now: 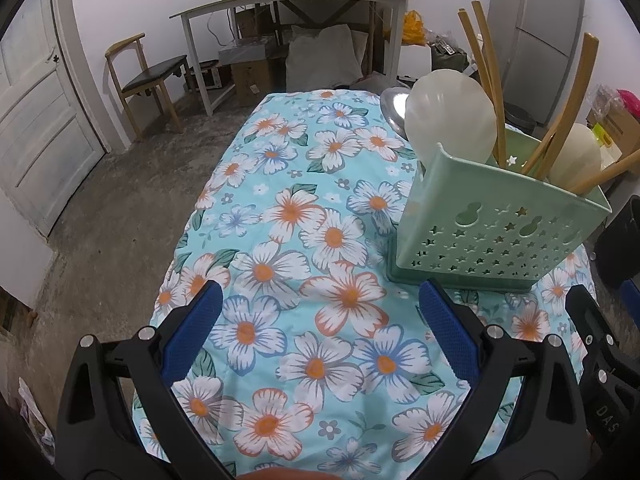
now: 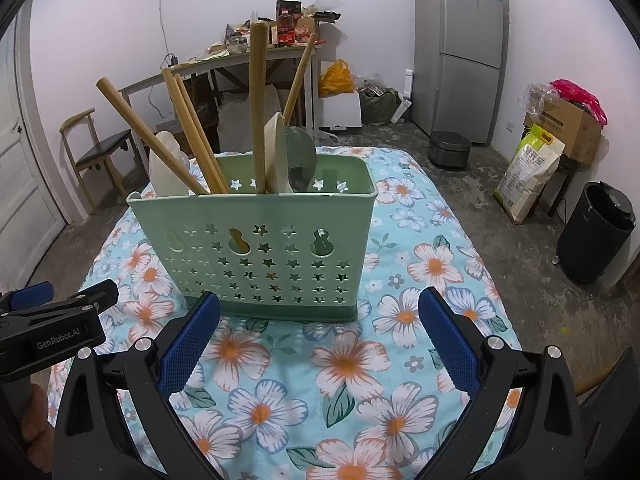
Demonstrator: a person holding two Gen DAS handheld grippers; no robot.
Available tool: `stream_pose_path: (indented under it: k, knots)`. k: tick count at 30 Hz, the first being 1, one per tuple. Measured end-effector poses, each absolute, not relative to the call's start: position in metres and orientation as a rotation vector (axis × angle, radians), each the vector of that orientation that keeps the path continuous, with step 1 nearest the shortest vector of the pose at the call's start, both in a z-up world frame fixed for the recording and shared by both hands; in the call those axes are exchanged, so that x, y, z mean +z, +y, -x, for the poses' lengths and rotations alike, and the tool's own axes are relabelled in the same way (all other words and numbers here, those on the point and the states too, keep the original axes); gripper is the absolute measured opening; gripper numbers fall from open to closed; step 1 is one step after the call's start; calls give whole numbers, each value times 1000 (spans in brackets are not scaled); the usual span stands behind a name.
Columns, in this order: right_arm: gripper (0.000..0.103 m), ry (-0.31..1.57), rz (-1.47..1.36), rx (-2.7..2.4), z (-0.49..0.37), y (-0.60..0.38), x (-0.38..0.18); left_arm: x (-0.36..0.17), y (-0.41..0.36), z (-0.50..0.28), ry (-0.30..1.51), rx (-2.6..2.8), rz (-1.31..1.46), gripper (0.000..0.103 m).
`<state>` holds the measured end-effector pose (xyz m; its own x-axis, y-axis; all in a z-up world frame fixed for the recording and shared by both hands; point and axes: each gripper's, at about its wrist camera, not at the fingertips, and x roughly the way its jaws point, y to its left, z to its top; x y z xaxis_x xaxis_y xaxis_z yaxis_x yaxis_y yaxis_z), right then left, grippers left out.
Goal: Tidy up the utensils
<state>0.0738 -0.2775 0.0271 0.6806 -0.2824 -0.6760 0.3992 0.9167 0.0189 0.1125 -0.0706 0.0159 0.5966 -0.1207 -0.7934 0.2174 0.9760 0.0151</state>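
Chopsticks (image 2: 258,108) and spoons (image 2: 298,160) already stand in the green utensil caddy (image 2: 256,248) on the floral worktop (image 2: 360,380) — nothing loose visible; left tongs (image 1: 320,332) and right tongs (image 2: 320,336) both spread, empty.

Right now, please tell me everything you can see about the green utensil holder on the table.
The green utensil holder is a pale green box, apparently plastic, with star-shaped and gourd-shaped cut-outs in its wall and a darker green base. It stands upright on the floral tablecloth, open at the top. Inside lean several wooden handles, pale spoons and a green spoon. Neither gripper touches it; both are open in front of it.
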Motion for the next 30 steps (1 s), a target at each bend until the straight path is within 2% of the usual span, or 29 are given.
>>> stream_pose_path:
  k: [30]
  knots:
    - [97,739,-187,-389,-79,-289,23,16,-85,-117,924,-219,-130,95]
